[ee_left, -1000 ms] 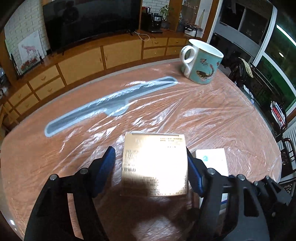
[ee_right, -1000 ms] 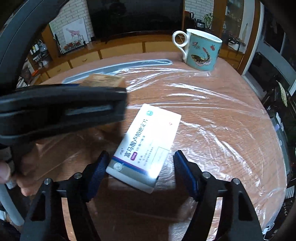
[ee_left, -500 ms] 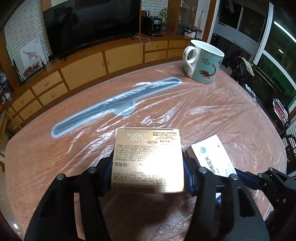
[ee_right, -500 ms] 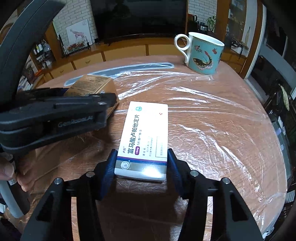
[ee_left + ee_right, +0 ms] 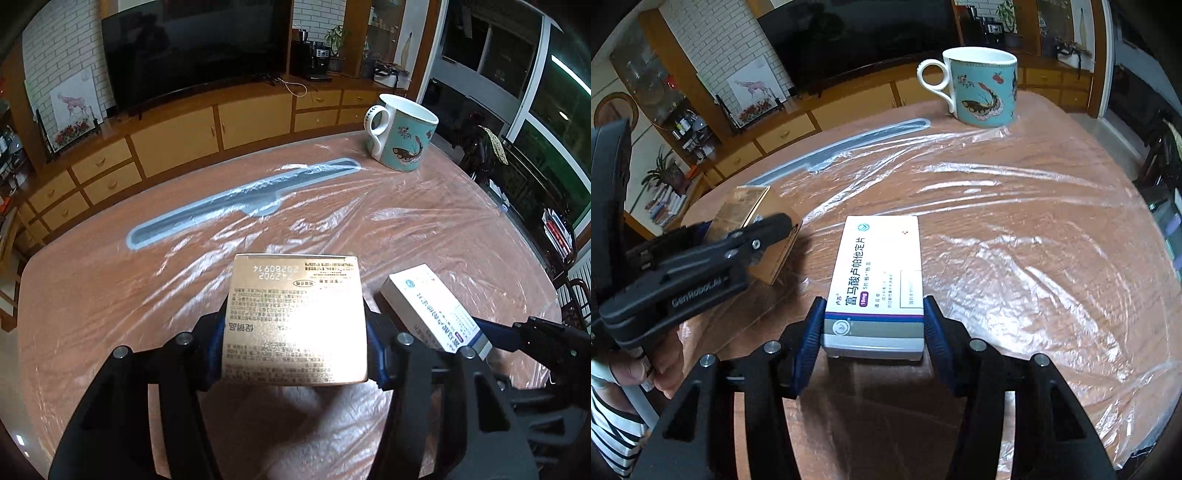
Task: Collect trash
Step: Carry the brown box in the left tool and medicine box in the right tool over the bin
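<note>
A shiny gold carton [image 5: 295,321] printed with small text is clamped between the blue pads of my left gripper [image 5: 295,332], lifted off the table. From the right wrist view the same gold carton [image 5: 753,214] shows at the left, in the left gripper [image 5: 738,240]. My right gripper [image 5: 873,328] is shut on the near end of a white medicine box [image 5: 879,273] with blue lettering, which also hangs above the table. That white box [image 5: 432,306] appears at the right of the left wrist view.
The round wooden table [image 5: 424,229] is covered in crinkled clear plastic film. A teal patterned mug [image 5: 400,136] stands at its far edge, with a long grey-blue strip [image 5: 243,199] under the film. A hand [image 5: 646,365] holds the left gripper. Cabinets and a TV line the back wall.
Both grippers have shut on their boxes, which lay between open jaws before. Both boxes have lifted slightly off the table, and the white box has turned straight in the right gripper.
</note>
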A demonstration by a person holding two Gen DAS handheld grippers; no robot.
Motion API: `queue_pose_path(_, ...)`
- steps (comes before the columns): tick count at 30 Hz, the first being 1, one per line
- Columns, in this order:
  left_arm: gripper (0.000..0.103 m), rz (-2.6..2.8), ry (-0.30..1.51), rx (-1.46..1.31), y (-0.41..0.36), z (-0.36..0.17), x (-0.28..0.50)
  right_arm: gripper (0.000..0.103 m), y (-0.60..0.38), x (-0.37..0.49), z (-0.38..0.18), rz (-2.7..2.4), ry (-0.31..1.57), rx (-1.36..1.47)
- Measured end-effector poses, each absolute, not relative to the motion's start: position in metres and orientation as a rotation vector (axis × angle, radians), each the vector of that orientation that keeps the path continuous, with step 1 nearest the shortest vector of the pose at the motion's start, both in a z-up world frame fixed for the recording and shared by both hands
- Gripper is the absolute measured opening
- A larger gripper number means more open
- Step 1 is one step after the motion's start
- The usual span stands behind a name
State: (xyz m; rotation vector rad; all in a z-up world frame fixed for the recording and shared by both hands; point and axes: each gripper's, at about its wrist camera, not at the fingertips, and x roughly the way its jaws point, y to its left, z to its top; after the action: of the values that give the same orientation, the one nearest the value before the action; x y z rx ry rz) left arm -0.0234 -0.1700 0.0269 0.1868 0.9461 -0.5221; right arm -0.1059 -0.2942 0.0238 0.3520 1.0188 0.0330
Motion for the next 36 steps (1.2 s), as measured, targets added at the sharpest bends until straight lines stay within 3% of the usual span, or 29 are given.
queue_pose_path(16, 0.059, -0.536, 0.936, 0.161, -0.141, 0.031, -0.067, 0.051, -0.288, -0.133, 0.03, 0.103, 1.022, 0.452)
queue_pose_path(33, 0.059, -0.569, 0.954, 0.148, -0.123, 0.023, -0.101, 0.049, -0.239, -0.162, 0.015, 0.026, 1.079, 0.112)
queue_pose_path(36, 0.059, -0.57, 0.954, 0.139, -0.12, 0.023, -0.104, 0.049, -0.246, -0.164, 0.018, 0.064, 1.08, 0.206)
